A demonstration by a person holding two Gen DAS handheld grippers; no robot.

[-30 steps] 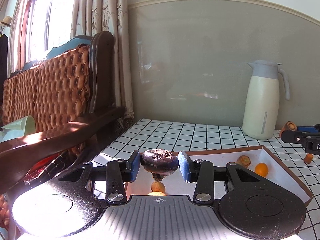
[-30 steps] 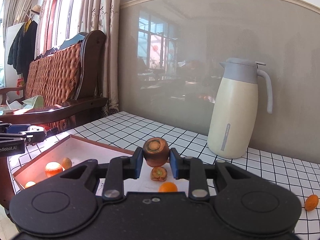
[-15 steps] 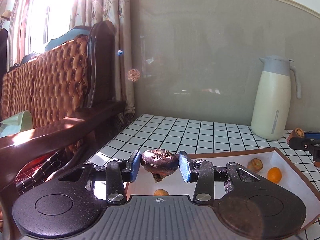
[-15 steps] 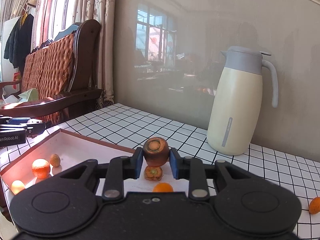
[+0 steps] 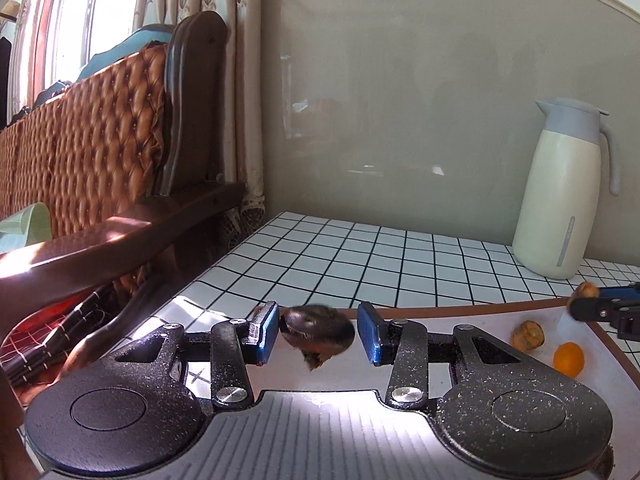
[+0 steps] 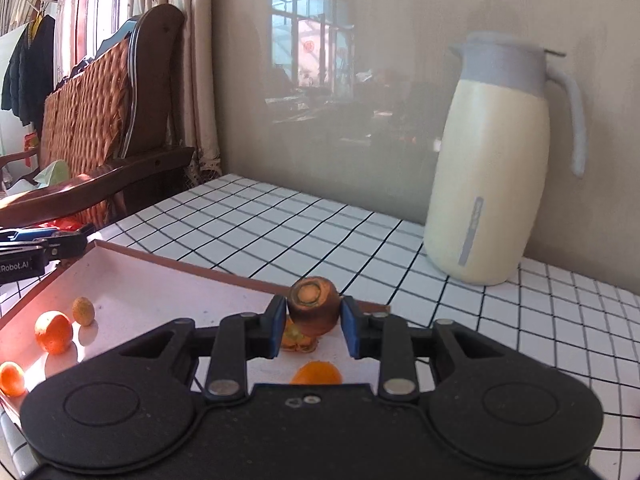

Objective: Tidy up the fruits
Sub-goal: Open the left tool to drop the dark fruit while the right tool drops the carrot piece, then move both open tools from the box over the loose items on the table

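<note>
A white tablecloth [image 5: 360, 256] with a black grid covers the table, with a tufted leather sofa [image 5: 100, 132] at the left and a cream thermos jug [image 6: 492, 168] by the grey wall at the right. A shallow white tray [image 6: 168, 280] with a brown rim sits at the near edge.

The left gripper [image 5: 318, 330] has its blue pads spread. A dark purple, wrinkled fruit [image 5: 320, 330] sits blurred between them, near the left pad and clear of the right, so it looks released over the tray. It seems light and soft-skinned with a ragged stem end, best taken across its round middle with little pressure.

In the tray lie small oranges [image 6: 54, 330] and a pale oval fruit [image 6: 83, 311].

The right gripper [image 6: 313, 326] clamps a brownish-orange fruit [image 6: 313, 310] across its sides, cut end facing up, above the tray's right part. It looks firm and dry, unlikely to slip.
</note>
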